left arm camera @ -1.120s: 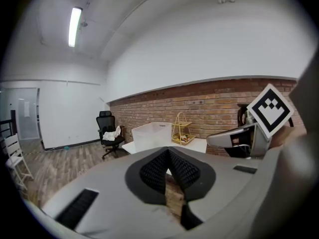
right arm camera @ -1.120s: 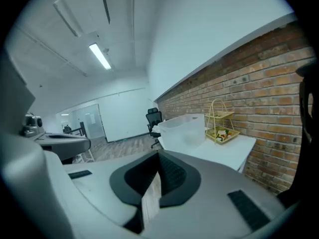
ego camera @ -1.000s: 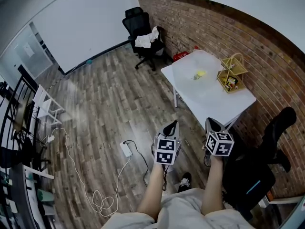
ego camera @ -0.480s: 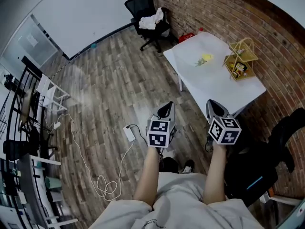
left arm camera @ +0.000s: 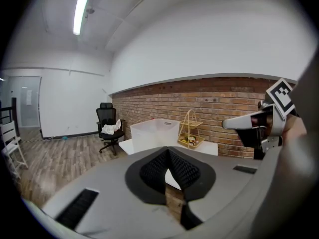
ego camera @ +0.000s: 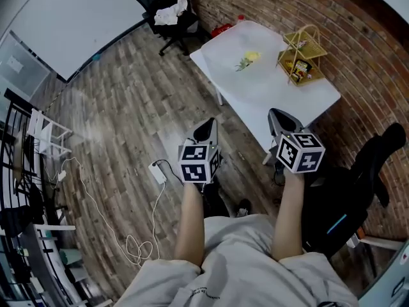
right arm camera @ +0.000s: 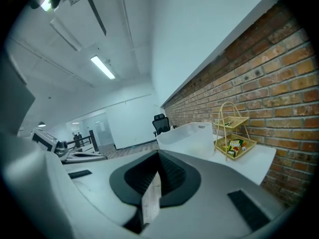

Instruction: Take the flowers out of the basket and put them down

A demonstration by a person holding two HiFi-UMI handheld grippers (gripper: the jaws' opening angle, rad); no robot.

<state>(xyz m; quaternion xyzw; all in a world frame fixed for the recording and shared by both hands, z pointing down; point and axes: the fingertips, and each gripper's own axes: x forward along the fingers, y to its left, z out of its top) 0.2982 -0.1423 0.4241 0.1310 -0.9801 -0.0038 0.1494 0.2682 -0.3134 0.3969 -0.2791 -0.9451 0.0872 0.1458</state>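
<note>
Flower (ego camera: 248,59), yellow with a green stem, lying on the white table (ego camera: 268,101), outside the yellow wire basket (ego camera: 300,47) and to its left, not touching it. Basket at the table's far right by the brick wall (ego camera: 358,50), small packets on its lower tier. Left gripper (ego camera: 208,125) and right gripper (ego camera: 276,115) on the table's near side, well apart from the flower, jaws closed together, gripping nothing.

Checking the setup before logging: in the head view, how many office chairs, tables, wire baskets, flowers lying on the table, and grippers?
Office chairs: 2
Table: 1
Wire basket: 1
Flower on the table: 1
Grippers, left gripper and right gripper: 2
Total: 7
</note>
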